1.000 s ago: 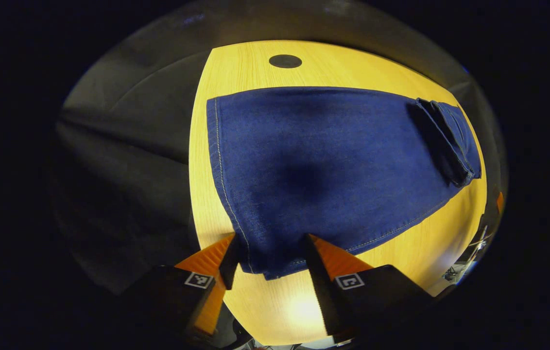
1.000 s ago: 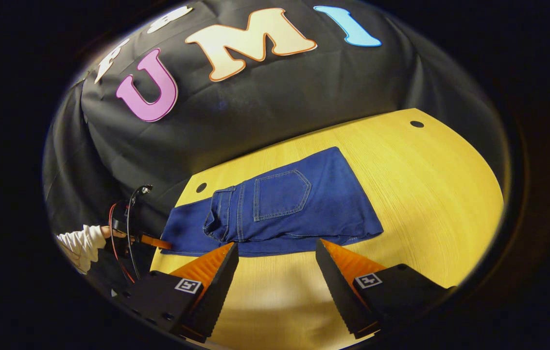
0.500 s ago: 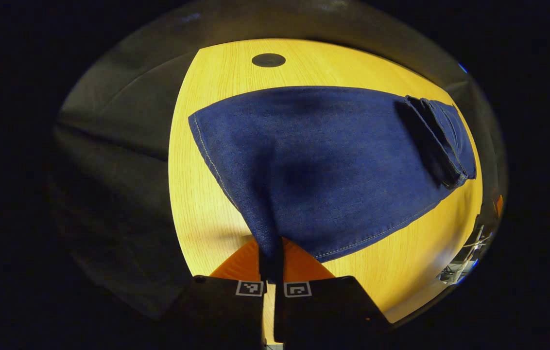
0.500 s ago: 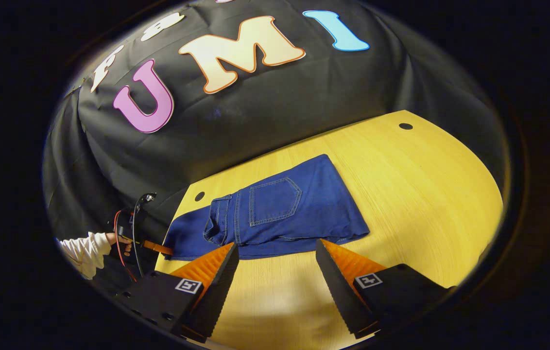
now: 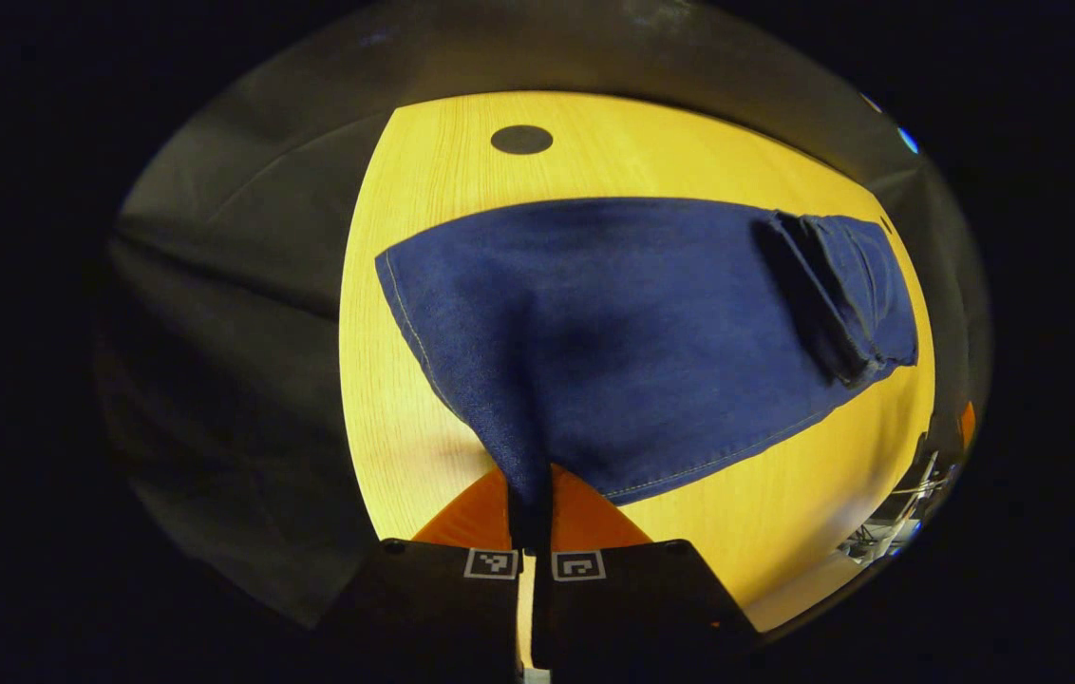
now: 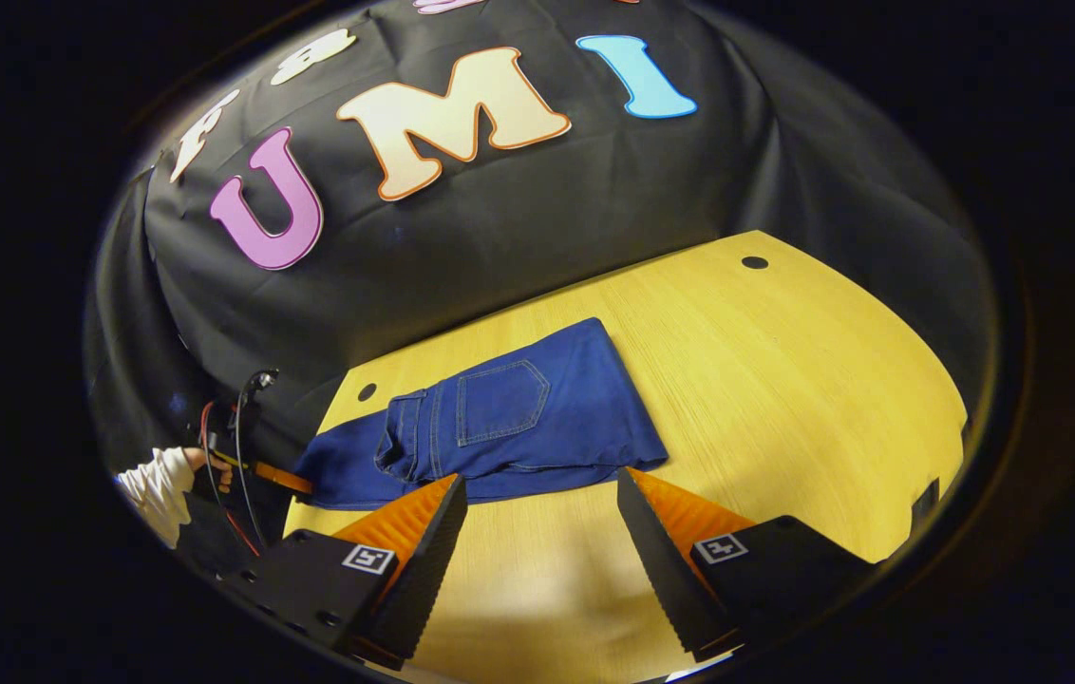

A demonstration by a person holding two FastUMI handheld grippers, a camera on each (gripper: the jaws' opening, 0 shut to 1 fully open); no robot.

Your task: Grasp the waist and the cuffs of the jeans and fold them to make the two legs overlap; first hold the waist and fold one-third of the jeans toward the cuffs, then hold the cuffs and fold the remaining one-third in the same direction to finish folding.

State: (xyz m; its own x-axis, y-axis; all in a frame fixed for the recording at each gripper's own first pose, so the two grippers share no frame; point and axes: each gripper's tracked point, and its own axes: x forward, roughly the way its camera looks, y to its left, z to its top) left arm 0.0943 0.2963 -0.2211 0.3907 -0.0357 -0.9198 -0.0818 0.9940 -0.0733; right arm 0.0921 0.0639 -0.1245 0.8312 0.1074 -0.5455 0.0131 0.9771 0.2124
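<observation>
On table (image 6: 784,380), jeans (image 6: 499,427) lengthwise L–R

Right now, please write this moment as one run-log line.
left hand-held gripper: shut on cuff end of dark blue denim jeans | right hand-held gripper: open, above yellow wooden table | waist third: folded over

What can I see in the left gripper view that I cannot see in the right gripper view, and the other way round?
Left gripper view: the left gripper up close, its jaws shut on the cuff end of the jeans, with the denim pulled into a ridge toward it.

Right gripper view: the right gripper with open jaws, holding nothing, above the wooden table; the back pocket on the folded waist part; a hand in a white sleeve.

Both: the blue jeans, waist part already folded over, lying on the table, and a dark round hole in the tabletop.
</observation>
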